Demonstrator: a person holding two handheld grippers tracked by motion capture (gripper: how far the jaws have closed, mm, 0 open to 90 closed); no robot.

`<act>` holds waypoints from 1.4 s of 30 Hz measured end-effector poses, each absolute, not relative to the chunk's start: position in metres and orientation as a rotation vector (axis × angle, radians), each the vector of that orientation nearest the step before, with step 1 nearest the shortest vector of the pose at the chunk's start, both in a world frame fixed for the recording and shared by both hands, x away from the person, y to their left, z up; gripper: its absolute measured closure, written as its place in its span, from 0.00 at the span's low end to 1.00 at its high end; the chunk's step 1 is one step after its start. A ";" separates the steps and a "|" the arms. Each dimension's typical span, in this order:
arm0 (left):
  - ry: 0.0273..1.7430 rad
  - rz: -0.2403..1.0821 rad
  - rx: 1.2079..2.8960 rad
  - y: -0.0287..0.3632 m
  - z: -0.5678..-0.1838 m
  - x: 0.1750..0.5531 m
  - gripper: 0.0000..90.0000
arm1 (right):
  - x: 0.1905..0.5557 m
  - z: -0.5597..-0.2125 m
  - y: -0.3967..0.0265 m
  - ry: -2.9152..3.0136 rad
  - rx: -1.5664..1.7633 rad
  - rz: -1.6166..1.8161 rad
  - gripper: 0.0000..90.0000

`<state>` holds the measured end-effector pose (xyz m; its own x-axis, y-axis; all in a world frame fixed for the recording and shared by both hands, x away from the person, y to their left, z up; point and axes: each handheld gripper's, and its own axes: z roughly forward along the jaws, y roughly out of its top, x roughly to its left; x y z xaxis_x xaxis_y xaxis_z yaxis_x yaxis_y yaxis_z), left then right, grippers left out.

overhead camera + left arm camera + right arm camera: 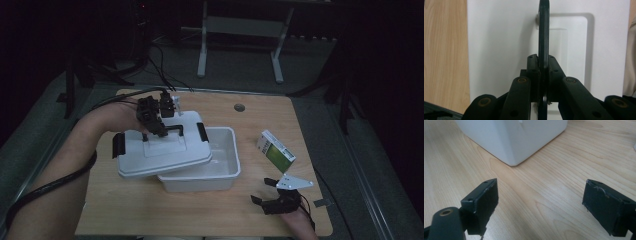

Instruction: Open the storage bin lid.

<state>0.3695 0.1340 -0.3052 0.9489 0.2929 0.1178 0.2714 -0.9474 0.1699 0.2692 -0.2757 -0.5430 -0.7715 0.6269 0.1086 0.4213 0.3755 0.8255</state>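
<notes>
A white lid [165,152] with a black handle [172,129] and black end latches hangs askew over the left part of an open white bin [224,170]. My left gripper [156,120] is shut on that handle from above. In the left gripper view the jaws pinch the thin black handle [543,35] edge-on, with the lid's top [499,50] behind it. My right gripper [263,191] rests open near the table's front right. In the right gripper view its fingers [484,202] stand wide apart over bare wood, facing the bin's corner [514,142].
A green and white carton [276,151] stands tilted on the wooden table [150,210], right of the bin and just behind my right gripper. A small round hole [239,107] sits near the table's far edge. A metal stand [240,30] and cables lie on the floor beyond.
</notes>
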 end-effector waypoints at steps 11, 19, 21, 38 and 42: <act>0.565 0.242 2.920 0.178 -0.307 0.360 0.93 | 0.269 -0.543 -0.274 2.416 0.935 1.347 0.14; 0.693 0.248 2.890 0.217 -0.307 0.352 0.93 | 0.269 -0.543 -0.275 2.422 0.938 1.356 0.14; 0.730 0.250 2.889 0.226 -0.308 0.351 0.93 | 0.269 -0.543 -0.274 2.421 0.941 1.359 0.14; 0.910 0.256 2.806 0.286 -0.327 0.336 0.93 | 0.269 -0.542 -0.275 2.415 0.947 1.369 0.14; 0.942 0.258 2.804 0.291 -0.339 0.337 0.92 | 0.270 -0.543 -0.275 2.420 0.948 1.369 0.14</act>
